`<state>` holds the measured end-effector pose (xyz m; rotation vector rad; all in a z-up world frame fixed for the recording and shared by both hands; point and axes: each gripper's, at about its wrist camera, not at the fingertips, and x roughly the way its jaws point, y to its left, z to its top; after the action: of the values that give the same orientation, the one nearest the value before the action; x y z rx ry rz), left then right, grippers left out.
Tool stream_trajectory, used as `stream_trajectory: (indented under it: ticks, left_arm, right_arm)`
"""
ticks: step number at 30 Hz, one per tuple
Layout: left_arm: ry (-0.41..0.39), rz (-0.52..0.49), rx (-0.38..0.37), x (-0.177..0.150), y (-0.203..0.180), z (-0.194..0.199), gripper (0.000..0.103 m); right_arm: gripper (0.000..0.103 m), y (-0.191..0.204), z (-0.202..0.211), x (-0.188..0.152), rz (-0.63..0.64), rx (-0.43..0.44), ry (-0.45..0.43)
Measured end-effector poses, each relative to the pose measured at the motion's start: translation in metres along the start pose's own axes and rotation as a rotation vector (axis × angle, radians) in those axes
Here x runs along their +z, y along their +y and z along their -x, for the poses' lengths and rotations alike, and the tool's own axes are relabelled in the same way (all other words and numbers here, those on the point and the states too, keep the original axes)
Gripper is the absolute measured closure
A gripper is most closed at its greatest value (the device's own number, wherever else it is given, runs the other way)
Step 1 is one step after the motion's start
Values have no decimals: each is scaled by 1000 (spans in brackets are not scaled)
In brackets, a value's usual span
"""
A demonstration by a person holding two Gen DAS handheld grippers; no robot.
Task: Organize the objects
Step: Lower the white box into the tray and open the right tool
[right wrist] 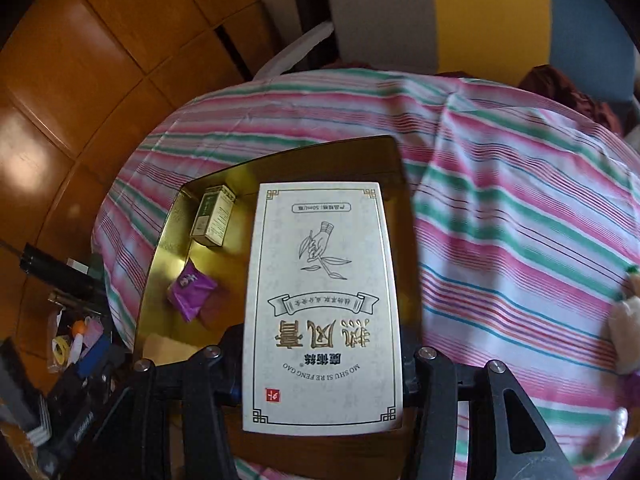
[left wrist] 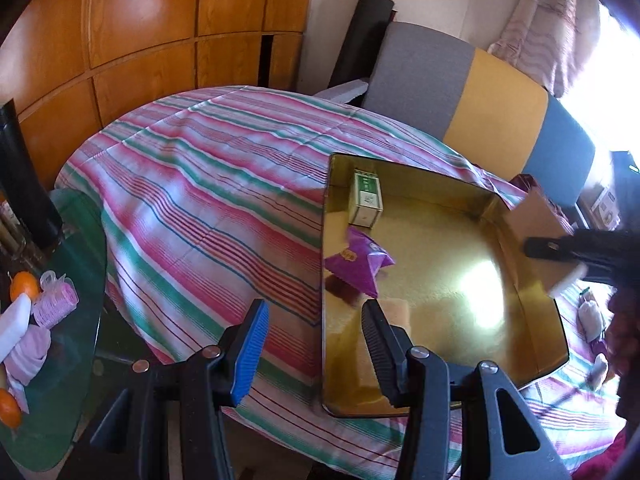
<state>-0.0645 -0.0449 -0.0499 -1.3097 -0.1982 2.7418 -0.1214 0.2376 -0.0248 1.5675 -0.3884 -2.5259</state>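
Note:
A shiny gold tin tray [left wrist: 460, 240] lies on the striped cloth; it also shows in the right wrist view [right wrist: 160, 240]. In it lie a small green-and-white box [left wrist: 366, 200] [right wrist: 212, 216], a purple sachet [left wrist: 358, 264] [right wrist: 192, 292] and a tan block [left wrist: 394, 312]. My left gripper [left wrist: 316, 344] is open and empty over the tray's near left edge. My right gripper [right wrist: 324, 344] is shut on a white box with gold print [right wrist: 324, 308], held over the tray. In the left wrist view the right gripper [left wrist: 560, 252] and that box's brown side [left wrist: 536, 216] sit at the tray's right rim.
The striped cloth [left wrist: 200, 208] covers a round surface. A glass side table [left wrist: 60, 320] at the left holds oranges [left wrist: 24, 286], pink hair rollers [left wrist: 54, 304] and clutter. A grey, yellow and blue cushion [left wrist: 480, 104] stands behind. Small plush items [right wrist: 624, 328] lie at the right.

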Motion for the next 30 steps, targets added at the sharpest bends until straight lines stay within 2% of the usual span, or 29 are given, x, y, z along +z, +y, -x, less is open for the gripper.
stream_trajectory:
  ticks: [4, 11, 13, 14, 15, 18, 23, 26, 30]
  left_arm:
    - [14, 38, -6, 1, 13, -6, 54]
    - [45, 81, -18, -1, 22, -16, 54]
    - [56, 90, -29, -2, 23, -19, 54]
    - [59, 96, -23, -2, 23, -20, 54]
    - [61, 97, -23, -2, 23, -21, 54]
    - [64, 109, -23, -3, 25, -22, 54]
    - [44, 115, -15, -3, 25, -18, 54]
    - [20, 109, -12, 0, 25, -12, 54]
    - [-7, 92, -13, 2, 18, -4, 54]
  right_arm:
    - [51, 21, -44, 28, -38, 10, 55]
    - [50, 53, -109, 64, -92, -37, 117]
    - [43, 58, -122, 72, -116, -17, 128]
    - [33, 60, -128, 76, -134, 10, 135]
    - [26, 60, -132, 79, -158, 35, 134]
    - [24, 60, -130, 82, -197, 112, 113]
    - [21, 49, -111, 71, -204, 182, 93]
    - [20, 41, -96, 61, -194, 179, 73]
    - [14, 22, -62, 35, -145, 115, 31]
